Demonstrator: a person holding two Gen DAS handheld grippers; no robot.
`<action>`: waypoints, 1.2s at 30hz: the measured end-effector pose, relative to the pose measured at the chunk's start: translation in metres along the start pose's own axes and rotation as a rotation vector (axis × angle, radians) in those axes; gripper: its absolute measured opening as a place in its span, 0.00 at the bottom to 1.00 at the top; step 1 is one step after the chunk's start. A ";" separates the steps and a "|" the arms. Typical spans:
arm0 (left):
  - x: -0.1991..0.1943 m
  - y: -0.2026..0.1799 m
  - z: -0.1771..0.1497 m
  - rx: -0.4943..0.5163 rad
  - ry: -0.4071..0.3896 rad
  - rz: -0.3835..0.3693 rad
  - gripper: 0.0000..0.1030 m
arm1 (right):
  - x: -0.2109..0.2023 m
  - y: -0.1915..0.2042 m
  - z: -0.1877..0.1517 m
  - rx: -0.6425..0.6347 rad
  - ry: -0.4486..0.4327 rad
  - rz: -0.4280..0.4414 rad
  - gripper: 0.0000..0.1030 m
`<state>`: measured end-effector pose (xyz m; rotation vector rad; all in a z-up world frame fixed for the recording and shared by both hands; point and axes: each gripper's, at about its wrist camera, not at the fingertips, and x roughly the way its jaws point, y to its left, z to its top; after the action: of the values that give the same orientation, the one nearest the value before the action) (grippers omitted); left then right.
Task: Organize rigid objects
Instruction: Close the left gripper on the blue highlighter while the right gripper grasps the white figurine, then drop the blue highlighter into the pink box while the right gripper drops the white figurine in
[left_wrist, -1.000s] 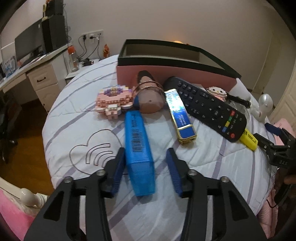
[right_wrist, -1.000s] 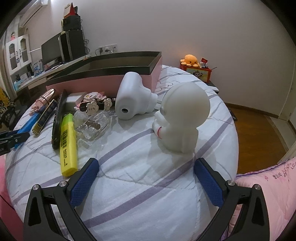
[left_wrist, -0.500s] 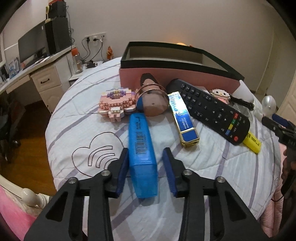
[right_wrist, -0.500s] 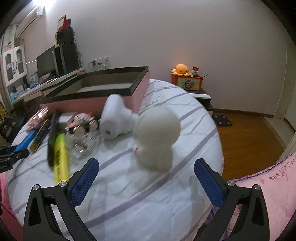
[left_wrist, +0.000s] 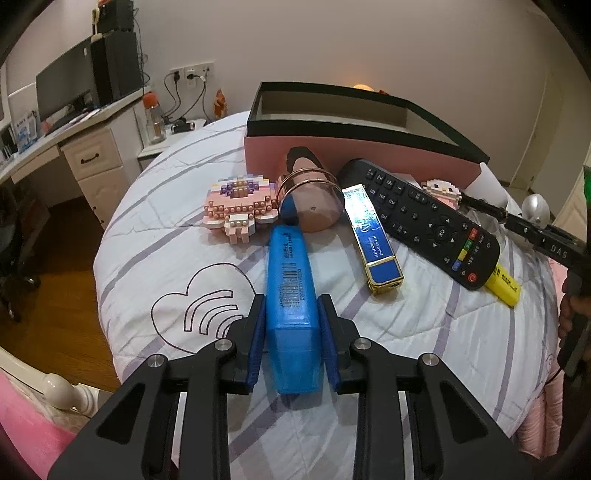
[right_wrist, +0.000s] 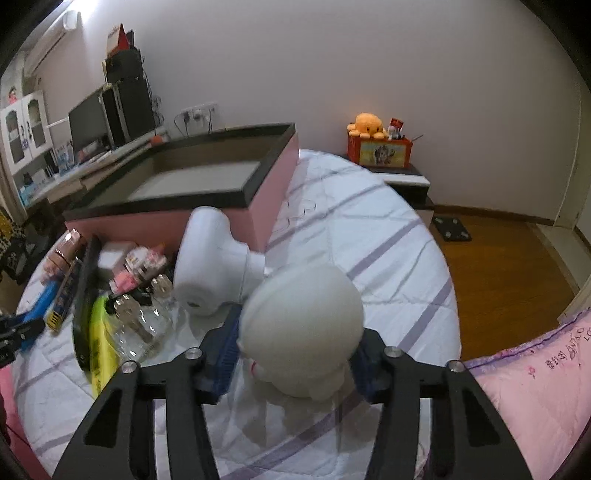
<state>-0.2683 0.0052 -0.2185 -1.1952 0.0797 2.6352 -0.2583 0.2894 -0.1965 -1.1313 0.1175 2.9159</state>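
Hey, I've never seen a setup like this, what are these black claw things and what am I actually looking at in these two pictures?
No robot: a person holds a two-finger gripper in each hand, each with a fisheye camera looking along its jaws. The left gripper has its jaws pressed on a blue highlighter. The right gripper has its jaws around a white round-headed figurine. All lie on a striped bedspread, beside a black remote, a pink brick toy, a yellow highlighter and an open pink box.

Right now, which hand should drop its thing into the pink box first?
Probably the right. Its gripper clamps the white round toy close to the pink box. The left gripper clamps the blue highlighter farther back, behind clutter.
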 end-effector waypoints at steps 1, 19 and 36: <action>-0.001 0.000 0.000 0.001 0.000 -0.005 0.26 | -0.001 0.001 -0.001 -0.003 -0.007 -0.003 0.50; -0.042 -0.007 0.018 0.023 -0.098 -0.117 0.26 | -0.043 0.017 0.019 -0.038 -0.096 0.019 0.50; -0.013 -0.034 0.137 0.070 -0.208 -0.181 0.26 | -0.008 0.081 0.103 -0.188 -0.106 0.126 0.50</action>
<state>-0.3521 0.0561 -0.1163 -0.8580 0.0249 2.5564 -0.3250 0.2168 -0.1104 -1.0220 -0.0914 3.1480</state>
